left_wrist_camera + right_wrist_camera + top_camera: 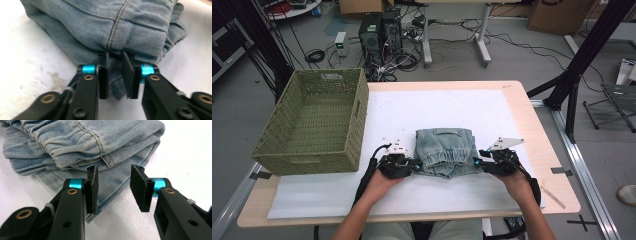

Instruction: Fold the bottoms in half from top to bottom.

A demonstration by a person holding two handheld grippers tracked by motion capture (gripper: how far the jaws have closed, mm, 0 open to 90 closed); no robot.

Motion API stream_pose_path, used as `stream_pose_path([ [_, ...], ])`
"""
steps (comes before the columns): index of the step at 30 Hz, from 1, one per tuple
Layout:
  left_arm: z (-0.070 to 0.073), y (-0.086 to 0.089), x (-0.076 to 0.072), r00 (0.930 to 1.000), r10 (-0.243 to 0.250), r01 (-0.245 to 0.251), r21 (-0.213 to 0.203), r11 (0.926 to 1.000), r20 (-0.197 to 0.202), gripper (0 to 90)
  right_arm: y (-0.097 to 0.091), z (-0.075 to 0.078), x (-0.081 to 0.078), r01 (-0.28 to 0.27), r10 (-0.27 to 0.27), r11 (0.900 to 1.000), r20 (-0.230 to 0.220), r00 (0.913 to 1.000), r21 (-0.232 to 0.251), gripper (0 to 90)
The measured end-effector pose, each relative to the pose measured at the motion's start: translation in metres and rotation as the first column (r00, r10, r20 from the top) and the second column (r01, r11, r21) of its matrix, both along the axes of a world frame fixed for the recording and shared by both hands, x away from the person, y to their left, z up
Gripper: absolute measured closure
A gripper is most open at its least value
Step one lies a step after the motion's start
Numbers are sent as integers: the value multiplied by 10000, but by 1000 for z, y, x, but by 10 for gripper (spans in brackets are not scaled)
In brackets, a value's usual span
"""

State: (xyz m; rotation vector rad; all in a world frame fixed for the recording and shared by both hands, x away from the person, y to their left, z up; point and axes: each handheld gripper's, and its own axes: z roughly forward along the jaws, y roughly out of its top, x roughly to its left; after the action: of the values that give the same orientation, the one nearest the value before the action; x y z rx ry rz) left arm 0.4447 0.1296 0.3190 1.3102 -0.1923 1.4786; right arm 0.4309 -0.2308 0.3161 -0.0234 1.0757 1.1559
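Note:
Folded light-blue jeans [446, 152] lie on the white mat at the middle of the table, waistband toward the person. My left gripper [414, 166] is at their near left corner. In the left gripper view its jaws [115, 56] stand close together, with a fold of the jeans [100, 22] filling the narrow gap. My right gripper [477, 162] is at the near right corner. Its jaws [115, 170] are spread wide, and the lowest layer of the jeans [75, 142] lies between them, untouched by either pad.
A green woven basket [312, 120] stands at the table's left, overhanging the edge, with nothing visible inside. The white mat [437, 105] covers most of the wooden table. Computer towers and cables lie on the floor behind; black frame legs stand at right.

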Motion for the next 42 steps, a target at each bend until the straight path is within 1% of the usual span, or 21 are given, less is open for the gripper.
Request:
stream_pose_path([
  [3,-2,0,-2,9998,202,-202,121,9997,-15,803,-1,0,0,-4,4,10000,-12,10000,24,596],
  [4,-4,2,-5,9995,316,-313,350,9989,-63,801,-4,-2,-1,-3,3,10000,0,10000,74,596],
  [5,-4,2,-5,9995,316,-313,350,9989,-63,765,-4,-2,-1,-3,3,10000,0,10000,74,596],
  [7,-6,5,-7,9997,256,-254,347,9991,-61,609,-9,-2,-3,-107,106,9998,39,9999,148,588],
  [8,-6,11,-11,9995,-70,70,13,10000,303,551,-13,-3,-5,-240,237,9993,111,9997,300,569],
  [9,-6,11,-11,9995,-70,70,13,10000,303,546,-13,-3,-5,-240,237,9993,111,9997,300,569],
  [10,-6,16,-15,9954,-663,699,-513,9962,691,534,-17,-3,-7,-364,359,9983,125,9993,464,546],
  [11,-6,16,-15,9954,-663,699,-513,9962,691,490,-17,-3,-7,-364,359,9983,125,9993,464,546],
  [12,-5,21,-20,9865,-1146,1251,-872,9883,1166,451,-19,-3,-10,-498,488,9972,188,9986,555,532],
  [13,-5,21,-20,9865,-1146,1251,-872,9883,1166,425,-19,-3,-10,-498,488,9972,188,9986,555,532],
  [14,-5,25,-26,9730,-1457,1684,-1194,9784,1788,386,-21,-3,-12,-644,626,9960,298,9976,613,508],
  [15,-5,25,-26,9730,-1457,1684,-1194,9784,1788,350,-21,-3,-12,-644,626,9960,298,9976,613,508],
  [16,-3,29,-32,9598,-1722,2072,-1457,9674,2217,320,-22,-4,-15,-771,745,9949,403,9964,657,482],
  [17,-3,29,-32,9598,-1722,2072,-1457,9674,2217,289,-22,-4,-15,-771,745,9949,403,9964,657,482],
  [19,-2,32,-36,9470,-1969,2413,-1578,9575,2537,263,-23,-4,-18,-888,856,9935,479,9952,706,467],
  [22,-4,37,-41,9348,-1973,2489,-1482,9571,2952,230,-23,-4,-22,-962,908,9922,687,9935,798,400],
  [26,-6,37,-43,9347,-1927,2421,-1379,9604,2986,231,-23,-3,-25,-1026,956,9902,749,9926,948,357],
  [32,-6,37,-45,9328,-1939,2434,-1341,9606,3037,231,-25,-3,-26,-1121,1035,9882,841,9911,1044,326],
  [35,-5,37,-47,9306,-1978,2485,-1348,9592,3080,231,-25,-2,-26,-1143,1055,9879,855,9907,1047,325],
  [36,-4,39,-48,9273,-2023,2556,-1380,9569,3151,231,-25,-1,-26,-1142,1053,9881,883,9905,1030,326],
  [42,-3,39,-49,9252,-2085,2641,-1433,9538,3170,231,-24,0,-27,-1192,1103,9873,860,9902,1053,326],
])
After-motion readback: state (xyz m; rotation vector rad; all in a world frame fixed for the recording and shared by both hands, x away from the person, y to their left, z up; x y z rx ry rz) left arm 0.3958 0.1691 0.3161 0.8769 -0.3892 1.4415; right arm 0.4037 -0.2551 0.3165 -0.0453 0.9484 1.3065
